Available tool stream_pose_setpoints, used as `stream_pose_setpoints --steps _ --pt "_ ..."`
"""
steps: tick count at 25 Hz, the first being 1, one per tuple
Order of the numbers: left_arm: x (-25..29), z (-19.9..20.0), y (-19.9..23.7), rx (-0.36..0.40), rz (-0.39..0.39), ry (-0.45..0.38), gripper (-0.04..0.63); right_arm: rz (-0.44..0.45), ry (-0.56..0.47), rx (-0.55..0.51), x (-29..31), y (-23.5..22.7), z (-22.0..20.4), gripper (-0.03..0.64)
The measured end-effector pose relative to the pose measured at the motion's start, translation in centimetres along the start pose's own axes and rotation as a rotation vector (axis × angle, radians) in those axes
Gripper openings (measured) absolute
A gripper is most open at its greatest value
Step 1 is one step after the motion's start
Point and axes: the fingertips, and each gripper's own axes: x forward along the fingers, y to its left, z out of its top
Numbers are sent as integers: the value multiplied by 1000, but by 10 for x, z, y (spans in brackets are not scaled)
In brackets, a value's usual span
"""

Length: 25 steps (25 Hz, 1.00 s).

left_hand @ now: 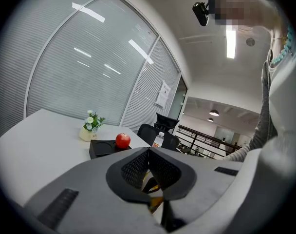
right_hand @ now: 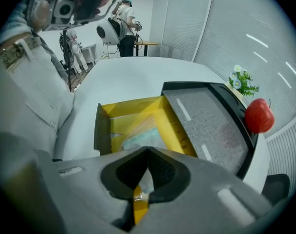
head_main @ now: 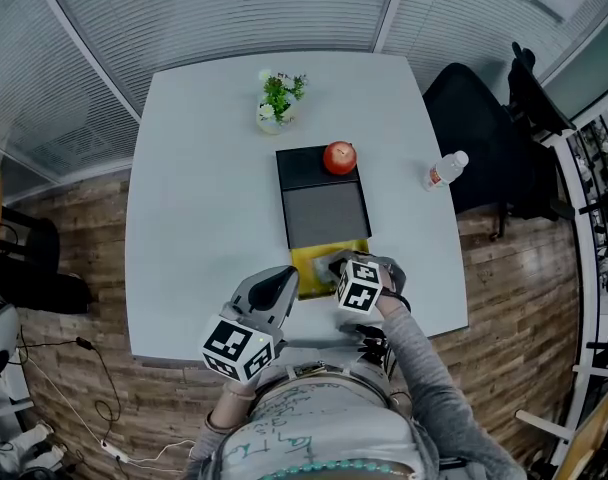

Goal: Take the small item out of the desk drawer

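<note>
A black desktop drawer box [head_main: 322, 213] sits mid-table with its yellow drawer [head_main: 309, 265] pulled out toward me. In the right gripper view the drawer [right_hand: 131, 108] holds a small clear packet [right_hand: 140, 140] with something pale blue-white inside. My right gripper [right_hand: 148, 152] points steeply down into the drawer, shut on the near edge of that packet. In the head view the right gripper [head_main: 334, 267] is over the drawer's right side. My left gripper [head_main: 287, 276] hovers just left of the drawer, its tips together with nothing between them; the left gripper [left_hand: 149, 151] points across the table.
A red apple [head_main: 340, 157] rests on the black box's far end. Behind it stands a small potted plant [head_main: 279, 98]. A water bottle [head_main: 444, 171] stands near the table's right edge, with a black office chair [head_main: 484, 138] beyond it. The table's near edge is at my body.
</note>
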Motion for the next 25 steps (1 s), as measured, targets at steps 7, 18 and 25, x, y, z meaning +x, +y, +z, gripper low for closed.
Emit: stream_pose_setpoints --steps 7,18,25 --pt "-5 -6 -8 -16 -2 20 -2 -20 -14 -4 -16 1 7 3" --pt "-10 -12 -20 -28 -22 28 -2 -47 -60 -28 -53 4 22 3" --pt "-11 -16 -25 -5 -15 40 -2 -101 -117 -30 -90 0 39 3"
